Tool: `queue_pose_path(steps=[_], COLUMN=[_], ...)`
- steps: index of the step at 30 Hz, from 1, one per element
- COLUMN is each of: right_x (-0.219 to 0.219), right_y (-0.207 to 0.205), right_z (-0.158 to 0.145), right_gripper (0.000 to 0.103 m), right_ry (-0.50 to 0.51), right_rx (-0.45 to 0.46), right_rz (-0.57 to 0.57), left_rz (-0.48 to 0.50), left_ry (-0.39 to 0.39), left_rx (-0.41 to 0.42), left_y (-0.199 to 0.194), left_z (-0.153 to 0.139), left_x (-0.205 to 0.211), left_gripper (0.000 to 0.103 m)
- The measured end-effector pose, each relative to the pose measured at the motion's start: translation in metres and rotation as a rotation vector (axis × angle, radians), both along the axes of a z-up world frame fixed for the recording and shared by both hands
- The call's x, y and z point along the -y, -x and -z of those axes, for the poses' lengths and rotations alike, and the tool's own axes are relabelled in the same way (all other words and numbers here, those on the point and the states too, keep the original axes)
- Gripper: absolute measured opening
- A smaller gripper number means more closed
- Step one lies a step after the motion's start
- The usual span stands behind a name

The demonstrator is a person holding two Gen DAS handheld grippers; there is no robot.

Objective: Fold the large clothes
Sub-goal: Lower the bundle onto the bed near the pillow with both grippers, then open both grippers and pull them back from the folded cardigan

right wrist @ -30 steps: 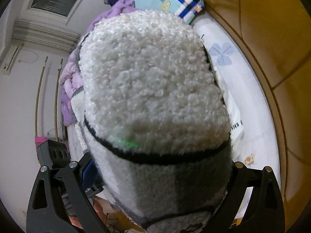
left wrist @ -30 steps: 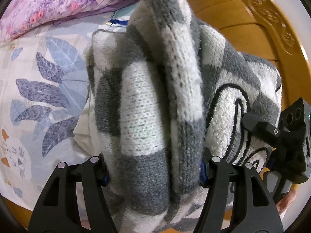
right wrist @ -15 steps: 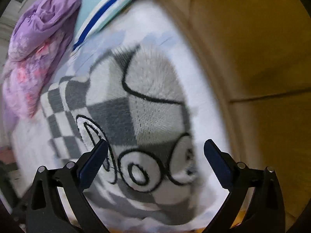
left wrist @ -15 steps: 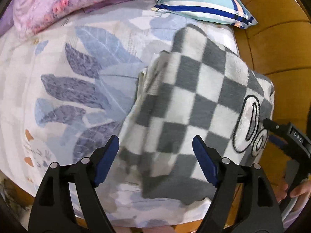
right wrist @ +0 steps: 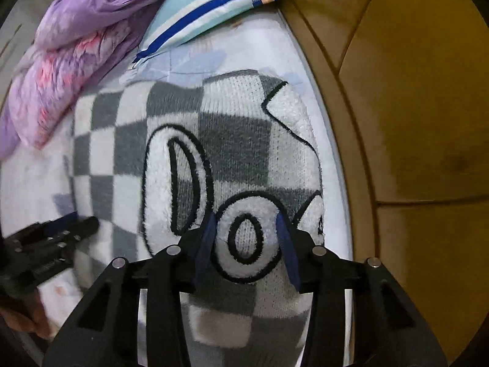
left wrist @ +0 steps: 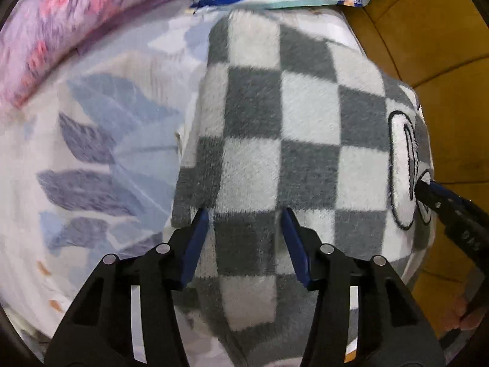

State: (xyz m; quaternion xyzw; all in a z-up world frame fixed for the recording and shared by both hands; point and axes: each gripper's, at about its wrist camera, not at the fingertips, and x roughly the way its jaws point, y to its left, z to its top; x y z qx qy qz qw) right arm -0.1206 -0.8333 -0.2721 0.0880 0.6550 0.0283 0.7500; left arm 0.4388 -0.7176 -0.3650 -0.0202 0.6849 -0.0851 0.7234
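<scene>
A grey-and-white checkered sweater (left wrist: 284, 140) with fluffy black-outlined letters lies folded on the bed; it also shows in the right wrist view (right wrist: 214, 159). My left gripper (left wrist: 246, 217) is open, its jaws apart just over the sweater's near edge, holding nothing. My right gripper (right wrist: 246, 223) is open over the lettered end, holding nothing. The right gripper's tip shows at the right of the left wrist view (left wrist: 443, 205). The left gripper shows at the left of the right wrist view (right wrist: 52, 238).
The bed sheet (left wrist: 101, 153) has a blue leaf print. A purple floral quilt (right wrist: 67, 61) and a folded turquoise striped cloth (right wrist: 207, 6) lie at the far end. A padded brown headboard (right wrist: 412, 122) runs along the right side.
Both grippers let go of the sweater, which now lies folded on the bed. Their jaws stood wide half a second ago and are narrower now, closer to the sweater.
</scene>
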Motion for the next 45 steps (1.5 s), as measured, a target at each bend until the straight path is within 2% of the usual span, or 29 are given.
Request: queue_pose_path(steps=[2,4,6,7,9,11,12,13,15,16,18,20,21,22,24,25,26,27,28,29,30,33,35,36,37,38,39,41,45], right_x=[0.014,0.022,0.017,0.01,-0.005,-0.001,0.006,0.022,0.047,0.053,0.052,0.049,0.052,0.053,0.066,0.062,0.059,0.055,0.049,0.046,0.043,0.036,0.037,0.038,0.039,0.039,0.041,0.044,0.047], right_y=[-0.001,-0.015,-0.036,-0.061,-0.087,-0.112,-0.124,-0.129,-0.137,-0.14,-0.14,-0.144,-0.143,-0.147,-0.133,-0.136,-0.12,-0.101,-0.083,-0.066,-0.045,-0.002,0.026,0.035,0.046,0.05,0.055,0.063,0.07], right_z=[-0.021,-0.032,-0.025,-0.009,0.021,0.038,0.047,0.057,0.079,0.083,0.074,0.066,0.06,0.064,0.052,0.062,0.055,0.047,0.044,0.039,0.034,0.043,0.046,0.048,0.051,0.056,0.058,0.061,0.042], right_gripper=[0.042,0.042,0.042,0.042,0.04,0.039,0.021,0.008,0.005,0.003,0.0,0.0,0.007,0.006,0.006,0.006,0.007,0.021,0.031,0.057,0.067,0.068,0.068,0.068,0.068,0.068,0.068,0.068,0.067], right_ry=[-0.11,-0.174,-0.238,-0.246,-0.186,-0.129,-0.103,-0.064,-0.159,-0.163,-0.069,0.015,0.081,0.087,-0.08,-0.144,-0.212,-0.217,-0.208,-0.21,-0.223,-0.252,-0.285,-0.293,-0.299,-0.3,-0.297,-0.292,-0.254], right_rx=[0.018,0.046,0.01,-0.012,-0.016,0.028,0.037,0.024,-0.026,-0.031,0.019,0.049,0.07,0.083,0.045,0.026,0.014,0.018,0.021,0.026,0.037,-0.017,-0.045,-0.062,-0.092,-0.102,-0.107,-0.125,-0.095], right_rz=[0.027,0.047,0.018,-0.001,-0.075,-0.069,-0.029,0.057,0.177,0.199,0.16,0.159,0.185,0.199,0.206,0.2,0.188,0.178,0.162,0.151,0.147,0.158,0.187,0.196,0.208,0.221,0.237,0.262,0.262], left_rz=[0.027,0.037,0.025,0.016,-0.015,-0.042,-0.064,-0.076,-0.068,-0.05,0.002,0.038,0.047,0.04,-0.008,-0.056,-0.08,-0.105,-0.13,-0.14,-0.157,-0.18,-0.209,-0.238,-0.263,-0.288,-0.303,-0.28,-0.218], left_ry=[0.04,0.037,0.057,0.05,0.035,0.036,0.049,0.056,0.072,0.074,0.061,-0.012,-0.062,-0.068,0.016,0.095,0.134,0.169,0.195,0.204,0.216,0.302,0.311,0.328,0.387,0.434,0.42,0.388,0.319], left_rx=[0.059,0.097,0.115,0.118,0.086,0.075,0.084,0.087,0.098,0.106,0.123,0.126,0.121,0.106,0.063,0.02,-0.005,-0.03,-0.049,-0.06,-0.094,-0.239,-0.3,-0.334,-0.342,-0.318,-0.293,-0.259,-0.092], left_y=[-0.01,-0.032,-0.058,-0.068,-0.098,-0.111,-0.113,-0.112,-0.109,-0.107,-0.099,-0.09,-0.085,-0.079,-0.066,-0.053,-0.044,-0.03,-0.009,0.003,0.022,0.072,0.09,0.097,0.102,0.103,0.104,0.103,0.105], left_z=[-0.022,-0.033,-0.026,-0.021,0.009,0.031,0.036,0.038,0.034,0.029,0.02,0.014,0.011,0.008,0.002,-0.002,-0.004,-0.006,-0.008,-0.008,-0.007,0.015,0.028,0.035,0.039,0.04,0.04,0.031,-0.021], left_x=[0.003,0.007,0.011,0.012,0.015,0.011,0.007,0.003,-0.003,-0.002,-0.003,-0.003,-0.006,-0.012,-0.026,-0.036,-0.042,-0.047,-0.055,-0.057,-0.061,-0.062,-0.063,-0.062,-0.061,-0.061,-0.062,-0.06,-0.072], left_gripper=[0.048,0.049,0.049,0.049,0.048,0.047,0.047,0.047,0.039,0.034,0.034,0.034,0.035,0.036,0.036,0.038,0.053,0.064,0.081,0.082,0.082,0.081,0.07,0.068,0.062,0.032,0.015,0.01,0.01])
